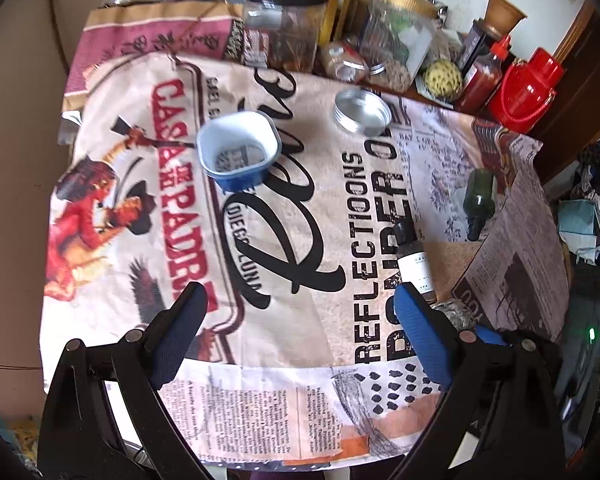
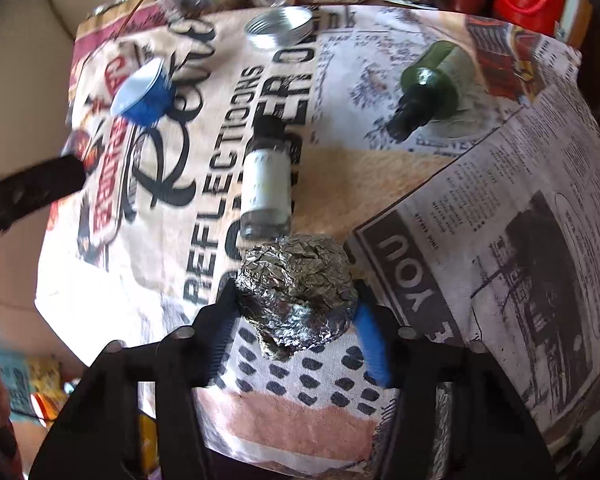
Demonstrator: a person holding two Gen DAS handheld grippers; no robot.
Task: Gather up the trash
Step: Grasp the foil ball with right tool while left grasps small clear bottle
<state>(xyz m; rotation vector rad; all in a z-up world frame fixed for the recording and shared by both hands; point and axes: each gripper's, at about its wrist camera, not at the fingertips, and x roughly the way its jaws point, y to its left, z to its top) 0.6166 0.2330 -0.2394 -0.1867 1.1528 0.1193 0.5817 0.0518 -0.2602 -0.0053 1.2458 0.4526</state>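
Note:
My right gripper [image 2: 296, 300] is shut on a crumpled foil ball [image 2: 296, 280], held just above the printed tablecloth [image 2: 500, 208]; the ball also shows at the edge of the left wrist view [image 1: 458, 314]. My left gripper [image 1: 300, 312] is open and empty over the cloth. A blue and white plastic cup [image 1: 238, 150] lies ahead of it, also in the right wrist view [image 2: 144, 92]. A white-labelled small bottle [image 2: 266, 184] lies on its side just beyond the foil ball. A dark green bottle [image 2: 428, 84] lies further right. A round metal lid [image 1: 362, 112] sits at the back.
Jars, sauce bottles and a red jug [image 1: 526, 90] crowd the far edge of the table. A cardboard box side [image 1: 20, 120] stands to the left. Clutter lies off the table's right edge [image 1: 584, 216].

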